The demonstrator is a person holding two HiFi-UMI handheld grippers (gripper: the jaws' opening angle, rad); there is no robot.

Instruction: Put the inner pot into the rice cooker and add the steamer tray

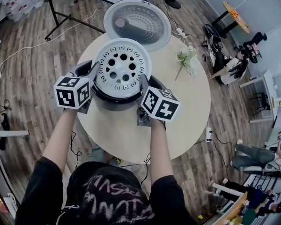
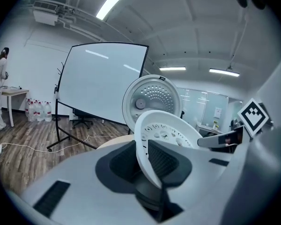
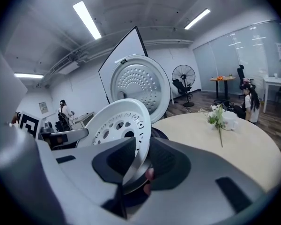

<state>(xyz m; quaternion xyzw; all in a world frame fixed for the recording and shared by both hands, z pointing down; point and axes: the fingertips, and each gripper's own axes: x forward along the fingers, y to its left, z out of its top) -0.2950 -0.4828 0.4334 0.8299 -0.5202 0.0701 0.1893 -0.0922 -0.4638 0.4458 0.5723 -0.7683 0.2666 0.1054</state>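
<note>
Left jaws: my left gripper [image 2: 143, 159] is closed to a narrow gap, and its pads press on the white rim of the steamer tray [image 2: 166, 130].
Right jaws: same story for my right gripper [image 3: 140, 162]. It is nearly closed and clamped on the opposite rim, with the tray standing edge-on between the pads.
Tray: in the head view the steamer tray sits centre frame, hole pattern up, carried between both grippers over the mouth of the rice cooker [image 1: 113, 103]. I can't tell if it is seated.
Inner pot: a grey metal rim [image 3: 132, 182] shows just under the tray at my right jaws. I take it for the pot, already down in the cooker.
Back edge: the open lid [image 1: 137, 23] stands at the top of the frame, just beyond the tray's far rim, so it's tight there.
Left edge: the cooker sits toward the table's left side, and my left marker cube overhangs the edge of the table [image 1: 189, 111].
Right side: bare tabletop at centre right, with the flowers [image 1: 185, 60] at upper right, well apart from my right gripper.
Near side: bare tabletop between the cooker and me.
Count: two grippers, one tray, one cooker, one lid, one table, one sprig of flowers.
Room: a screen on a stand [image 2: 100, 83] is at left centre, with water bottles [image 2: 37, 110] at its foot.
</note>
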